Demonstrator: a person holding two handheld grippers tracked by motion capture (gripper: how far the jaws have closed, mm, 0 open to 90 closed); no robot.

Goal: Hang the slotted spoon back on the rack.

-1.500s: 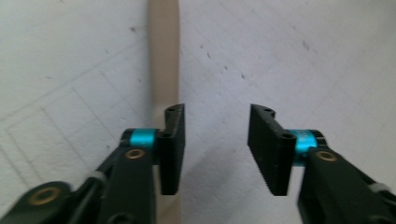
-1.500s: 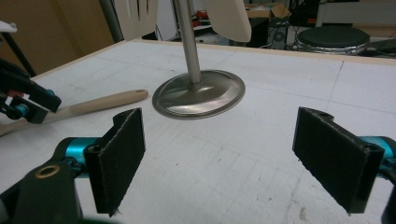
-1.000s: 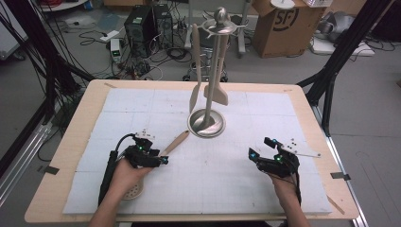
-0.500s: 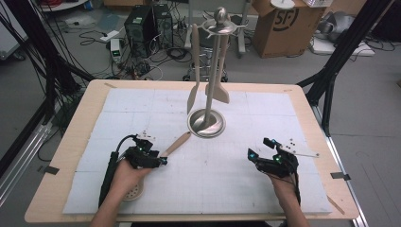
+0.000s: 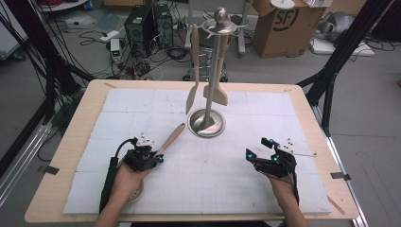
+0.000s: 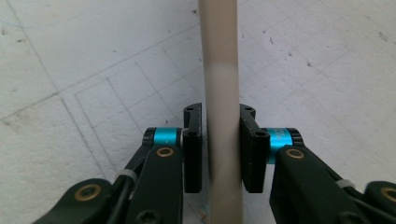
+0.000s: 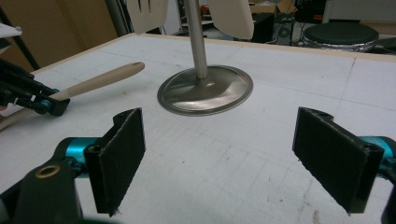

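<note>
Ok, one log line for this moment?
left gripper: just closing, fingers around wooden utensil handle | right gripper: open, idle | stand: two utensils hanging

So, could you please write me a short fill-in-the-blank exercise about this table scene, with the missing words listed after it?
1. The left tongs have just been closing around the ____ of a wooden utensil.
2. The right tongs stand ____, with nothing between them.
3. Two more utensils hang from a metal ____ with a round base.
4. The table is covered by a ____ mat.

Missing words: handle; open; stand; white
</note>
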